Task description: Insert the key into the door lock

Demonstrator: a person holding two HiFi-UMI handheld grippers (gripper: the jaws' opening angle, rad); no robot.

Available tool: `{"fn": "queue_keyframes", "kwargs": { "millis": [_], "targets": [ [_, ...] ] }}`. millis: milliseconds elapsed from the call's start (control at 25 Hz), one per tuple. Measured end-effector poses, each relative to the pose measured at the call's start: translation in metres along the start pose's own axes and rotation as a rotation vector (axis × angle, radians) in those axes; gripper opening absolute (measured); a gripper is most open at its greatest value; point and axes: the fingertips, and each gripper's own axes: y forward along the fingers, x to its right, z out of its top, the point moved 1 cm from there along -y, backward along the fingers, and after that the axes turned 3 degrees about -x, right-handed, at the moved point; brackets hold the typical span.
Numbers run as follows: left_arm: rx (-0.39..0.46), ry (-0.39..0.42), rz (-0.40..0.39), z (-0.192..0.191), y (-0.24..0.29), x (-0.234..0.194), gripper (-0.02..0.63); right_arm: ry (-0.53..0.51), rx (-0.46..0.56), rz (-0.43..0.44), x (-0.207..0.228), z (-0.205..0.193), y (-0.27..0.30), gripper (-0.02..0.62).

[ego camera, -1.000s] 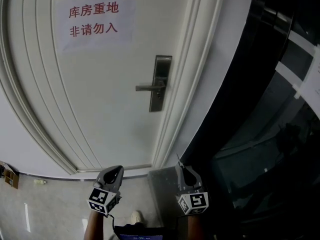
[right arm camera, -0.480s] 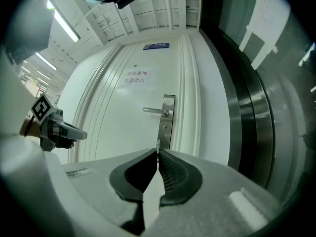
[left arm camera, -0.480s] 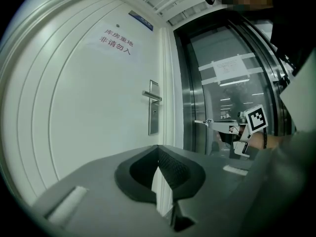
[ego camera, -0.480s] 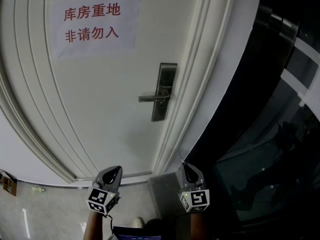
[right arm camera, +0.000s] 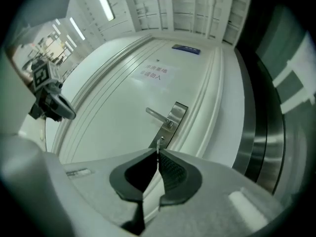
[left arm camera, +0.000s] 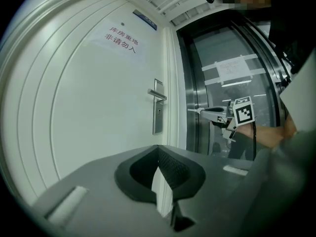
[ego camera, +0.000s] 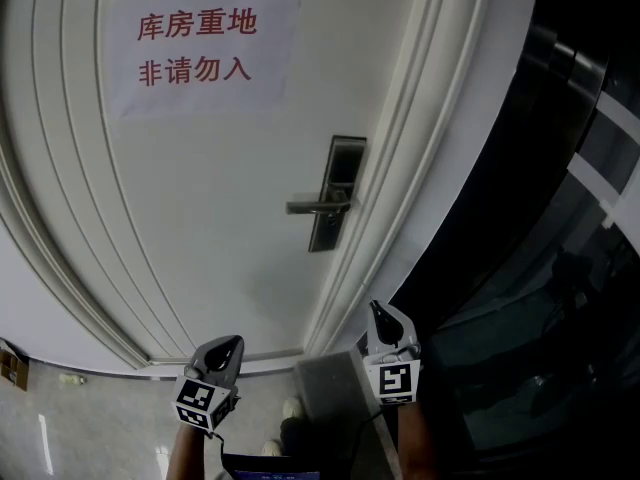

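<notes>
A steel lock plate point(ego camera: 330, 193) with a lever handle point(ego camera: 313, 206) sits on the right side of a white door point(ego camera: 200, 218). My right gripper point(ego camera: 377, 311) is well short of the door and below the lock. It points level and is shut on a small metal key point(right arm camera: 158, 143), whose tip sticks out past the jaws. In the right gripper view the key tip lines up just under the handle, over the lock plate point(right arm camera: 172, 120). My left gripper point(ego camera: 230, 345) is lower left, shut and empty. The left gripper view shows the lock plate point(left arm camera: 157, 114) and the right gripper point(left arm camera: 198, 110).
A paper sign with red characters point(ego camera: 200, 48) is taped on the door. The white door frame point(ego camera: 400, 228) runs beside the lock. A dark glass and steel panel point(ego camera: 540, 218) fills the right. Pale floor tiles point(ego camera: 80, 428) and a shoe point(ego camera: 290, 408) show below.
My right gripper has risen, moved forward toward the door and rolled, so its marker cube now faces squarely. The left gripper has stayed nearly in place. The door looks closer.
</notes>
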Motion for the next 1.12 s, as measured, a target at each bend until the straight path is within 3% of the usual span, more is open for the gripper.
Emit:
{"fn": "queue_keyframes", "kwargs": {
  "millis": [240,600,1120],
  "targets": [
    [0.007,-0.003,0.025,0.002,0.006,-0.013,0.002,-0.258,-0.004,-0.010,0.007,0.028,0.038,0.011],
    [0.012,-0.014,0.051,0.004,0.017,-0.031,0.002,-0.582,-0.075,-0.077,0.003,0.027,0.083,0.011],
    [0.021,-0.062,0.097,-0.004,0.031,-0.050,0.002,-0.809,-0.146,-0.076,0.006,0.014,0.133,0.011]
  ]
}}
